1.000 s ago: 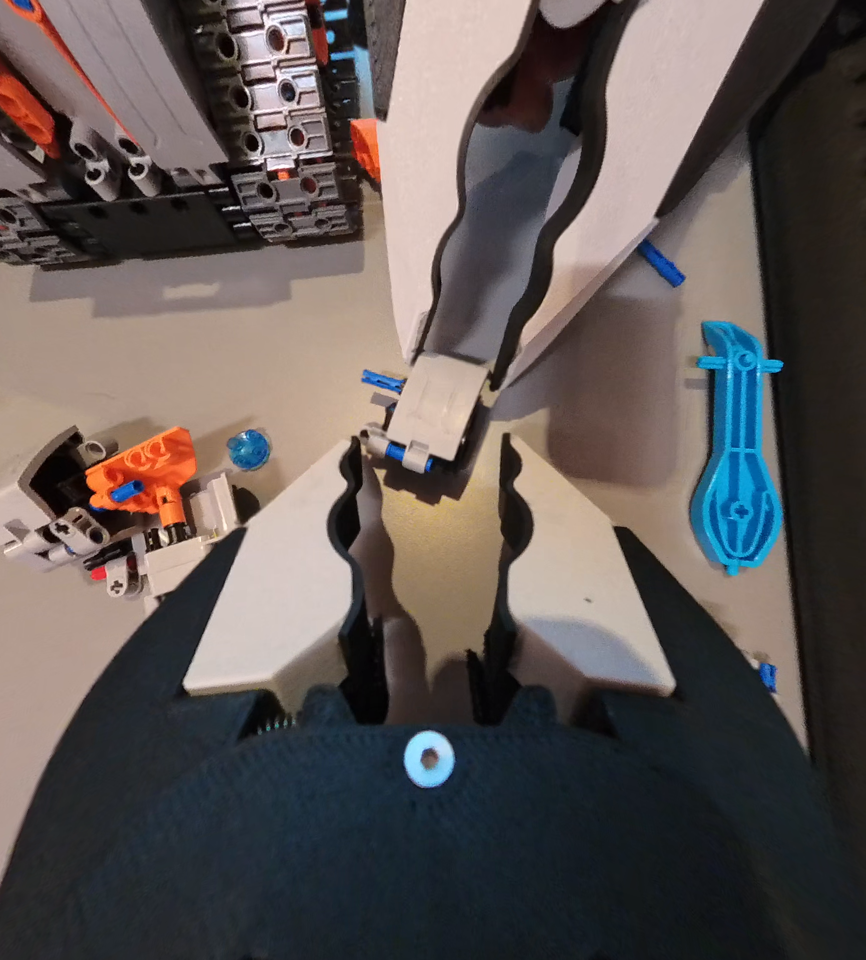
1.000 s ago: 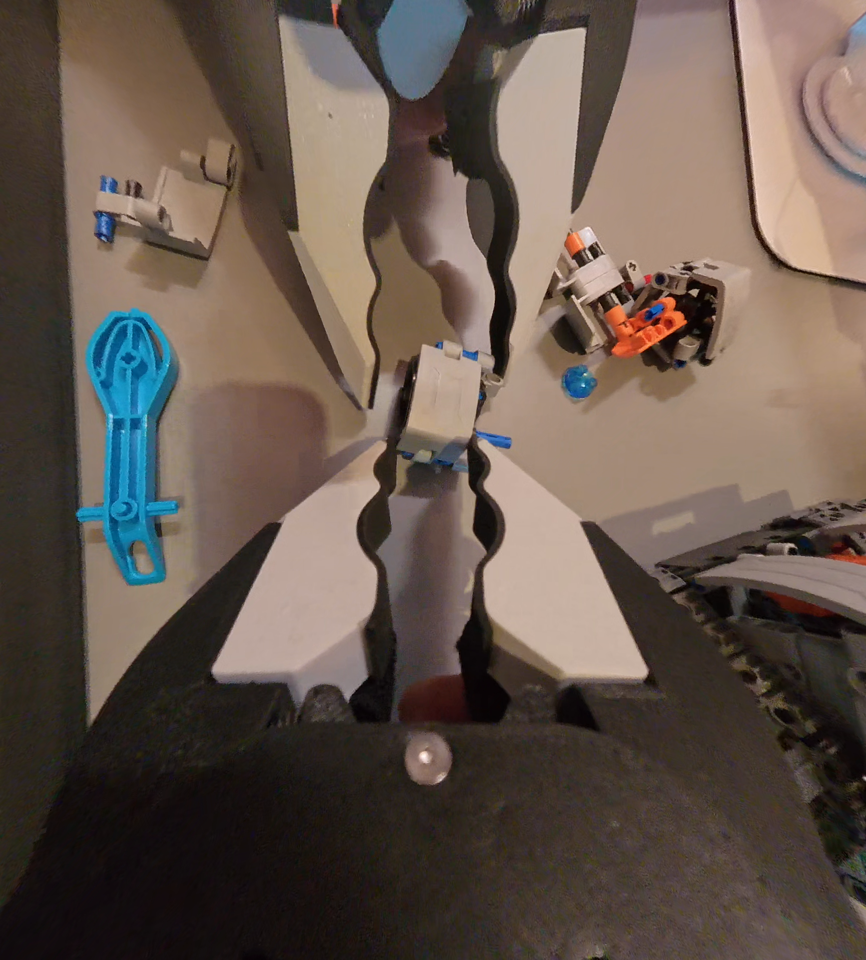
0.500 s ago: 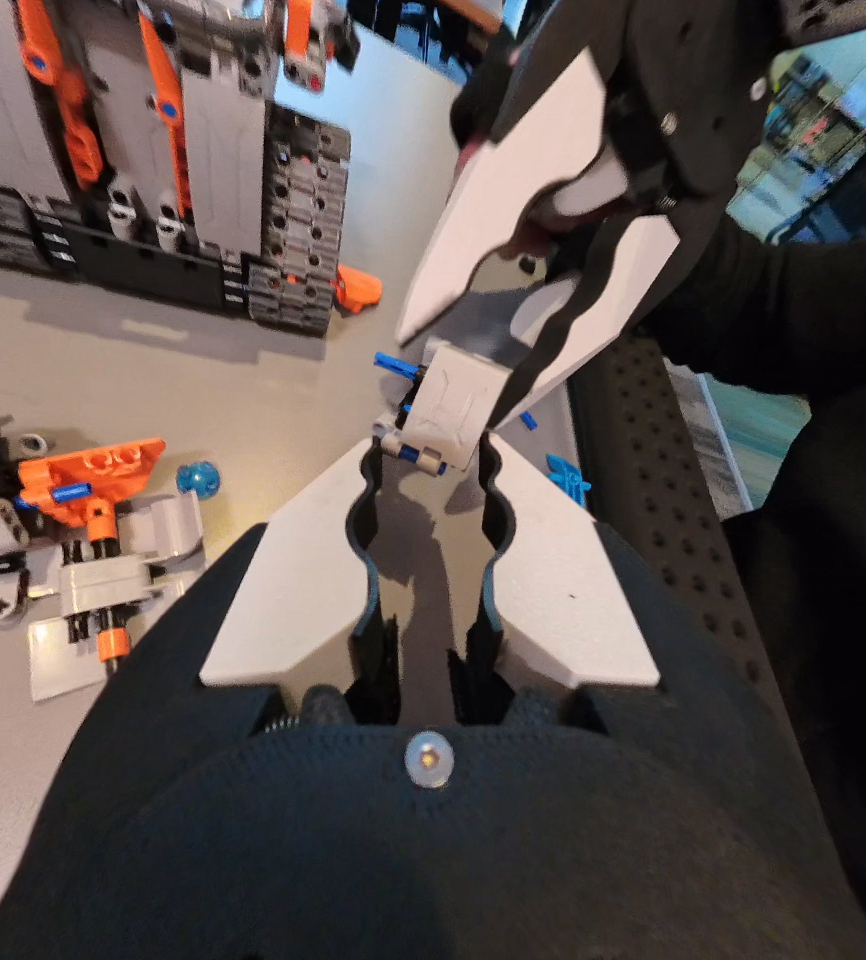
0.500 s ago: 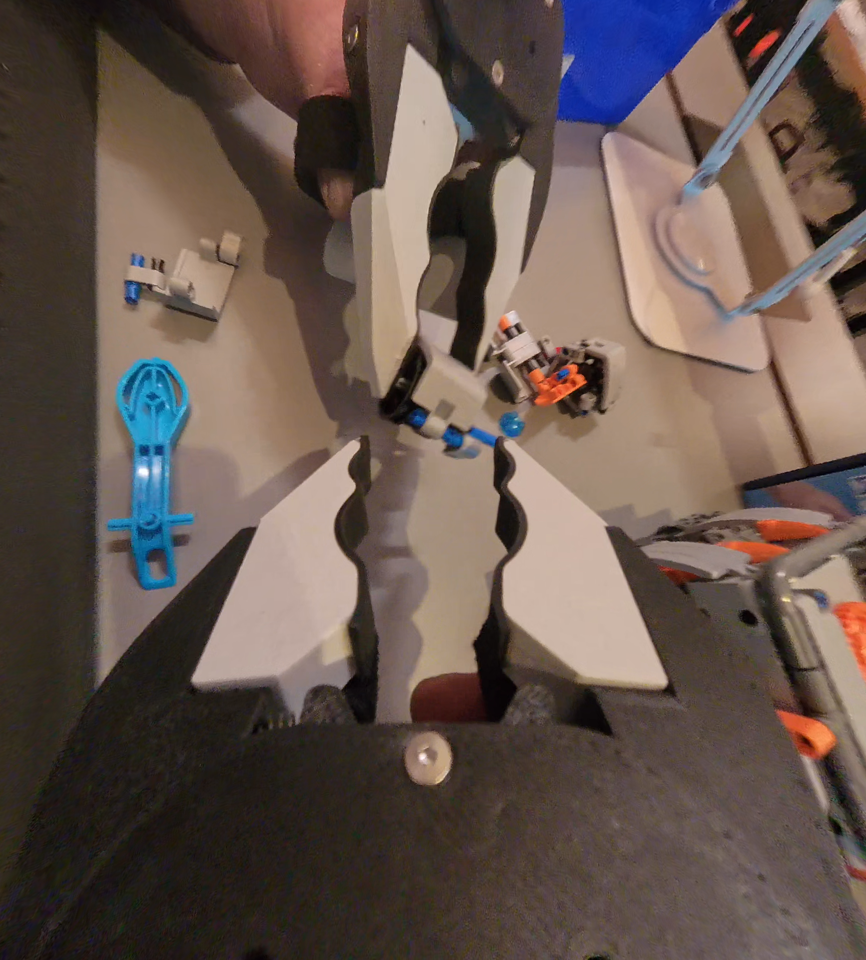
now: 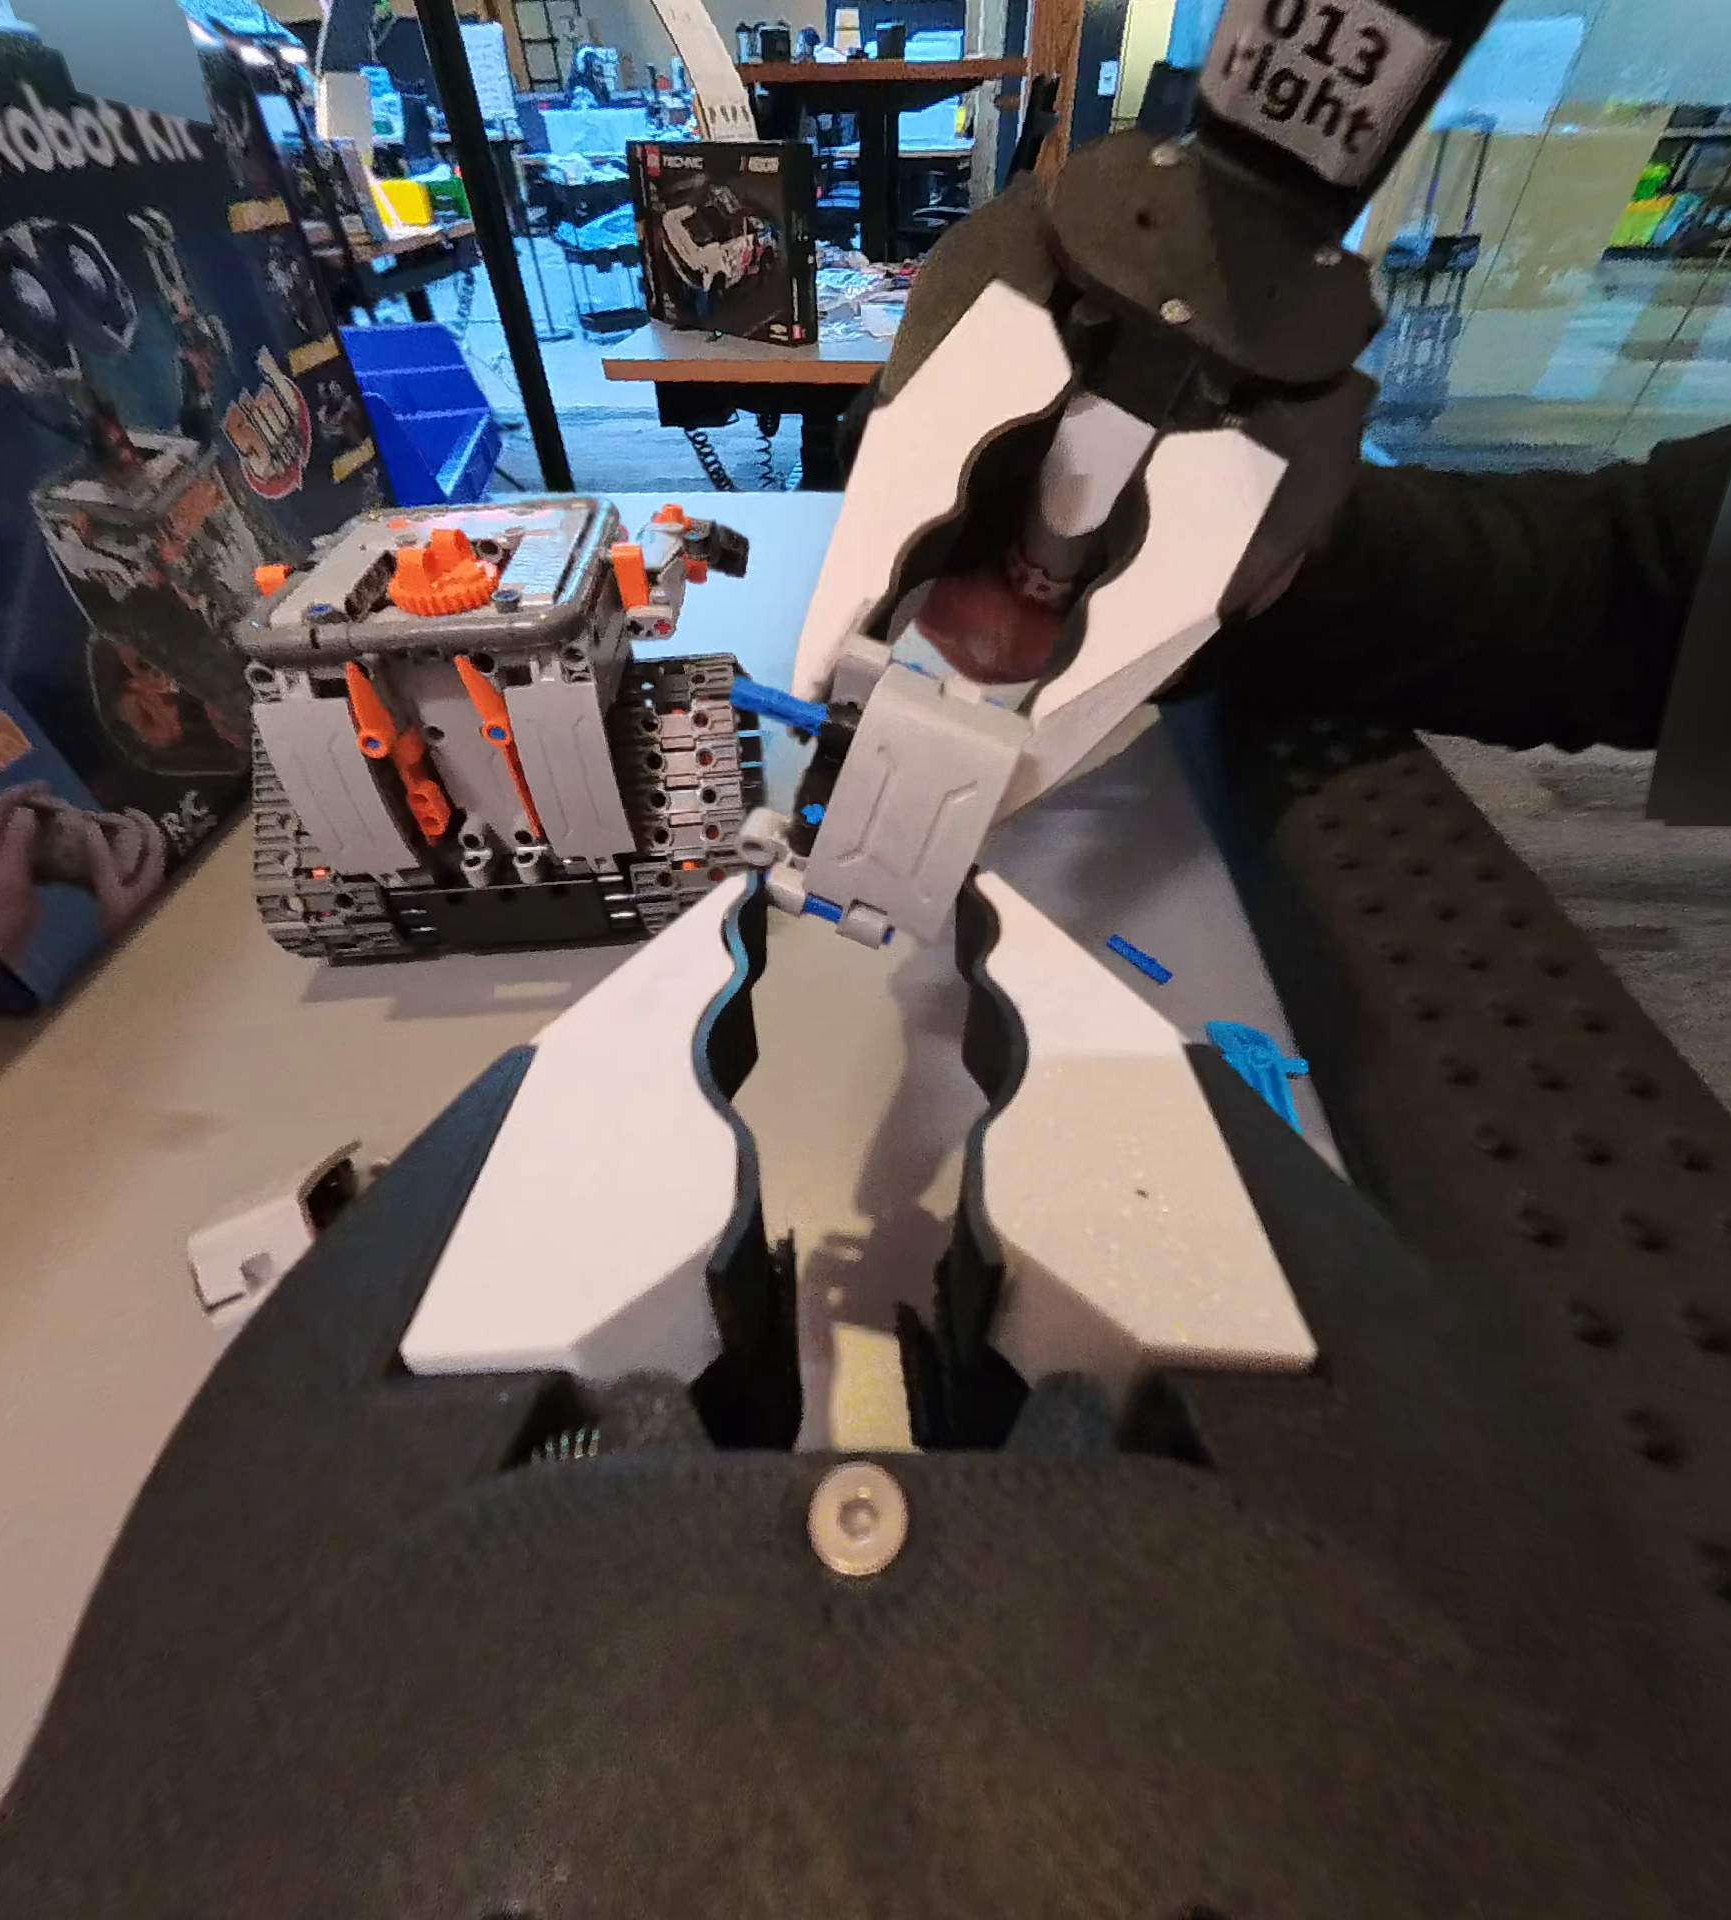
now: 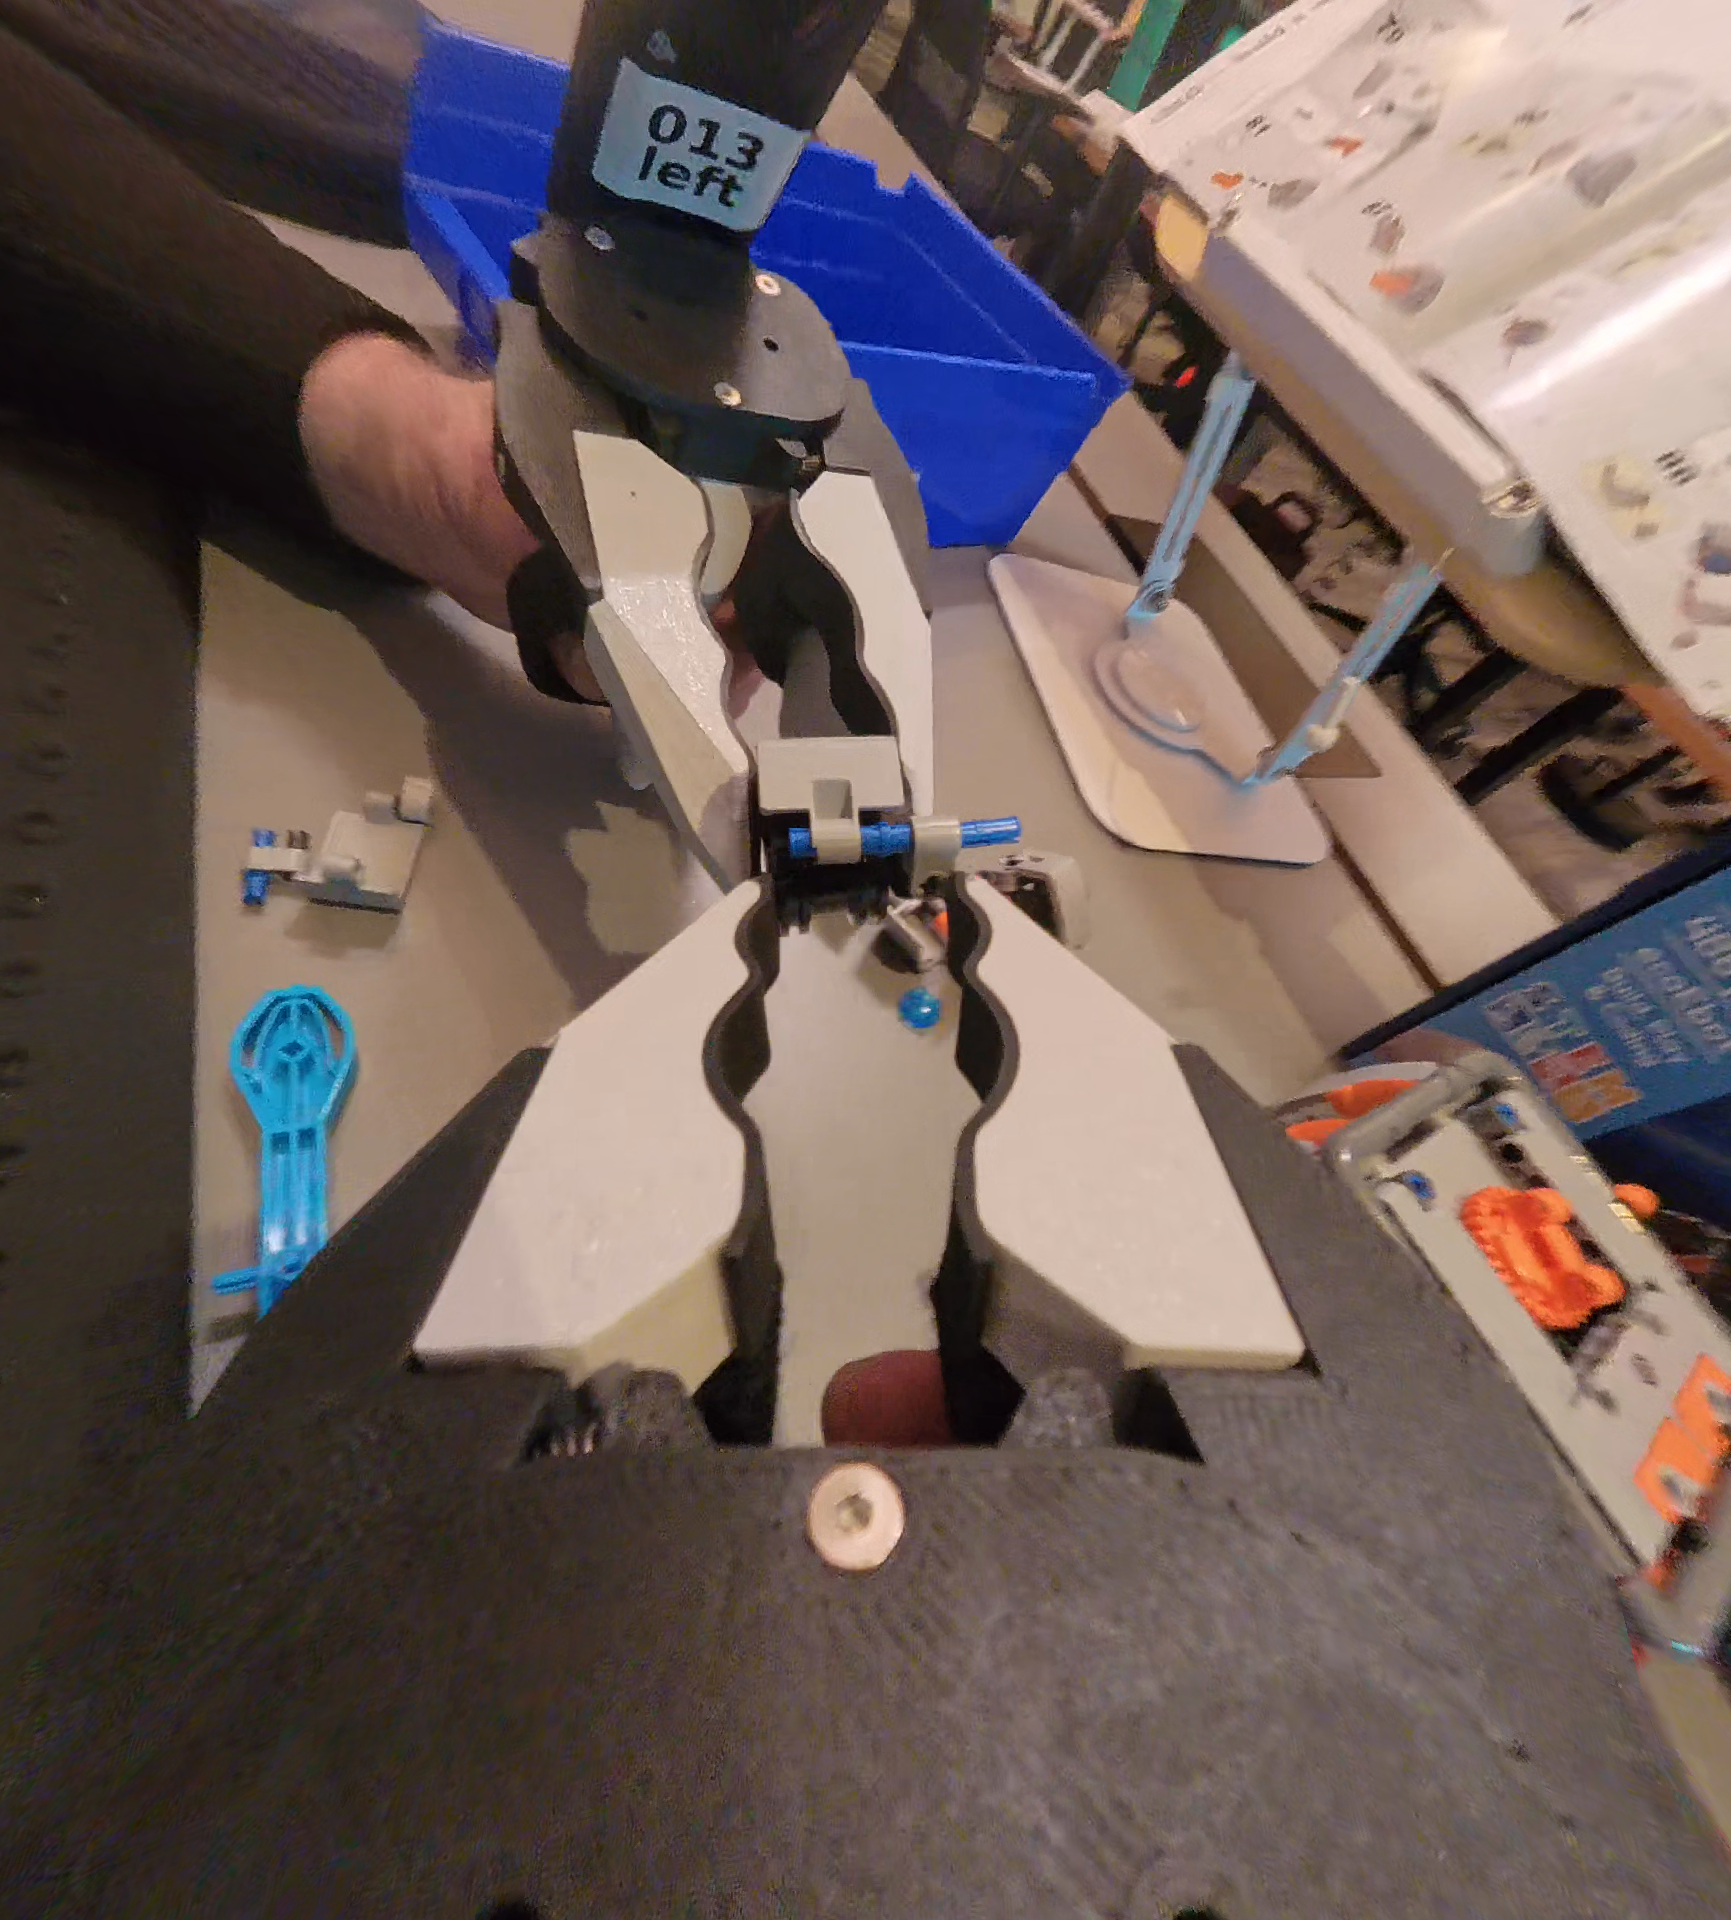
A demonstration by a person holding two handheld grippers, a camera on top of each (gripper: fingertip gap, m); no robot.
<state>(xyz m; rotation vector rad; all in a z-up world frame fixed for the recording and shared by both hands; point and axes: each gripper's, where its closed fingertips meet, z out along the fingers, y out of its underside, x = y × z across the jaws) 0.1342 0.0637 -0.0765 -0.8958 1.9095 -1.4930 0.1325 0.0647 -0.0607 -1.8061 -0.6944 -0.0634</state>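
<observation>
A small grey brick piece (image 5: 902, 821) with blue pins is held in the air between both grippers. My left gripper (image 5: 866, 899) is shut on its lower end. My right gripper (image 6: 856, 894) is closed around its black underside (image 6: 830, 894); a narrow gap shows at the right fingertip. In the right wrist view the left gripper's fingers (image 6: 663, 665) clamp the piece's grey top (image 6: 825, 769), and a blue axle (image 6: 882, 836) sticks out to the right. In the left wrist view the right gripper's fingers (image 5: 954, 436) come down onto the piece from above.
A grey and orange tracked robot model (image 5: 456, 727) stands behind on the table, beside printed boxes (image 5: 61, 416). On the table lie a blue lever tool (image 6: 284, 1101), a second small grey piece (image 6: 352, 852) and a blue round stud (image 6: 918, 1006). A blue bin (image 6: 892, 343) and a white stand base (image 6: 1131, 727) sit beyond. Left and right tips are no more than a few centimetres apart.
The piece has been lifted off the table. My left gripper closed on it; my right gripper let go half a second ago and has now closed in around it again. Both views tilted up.
</observation>
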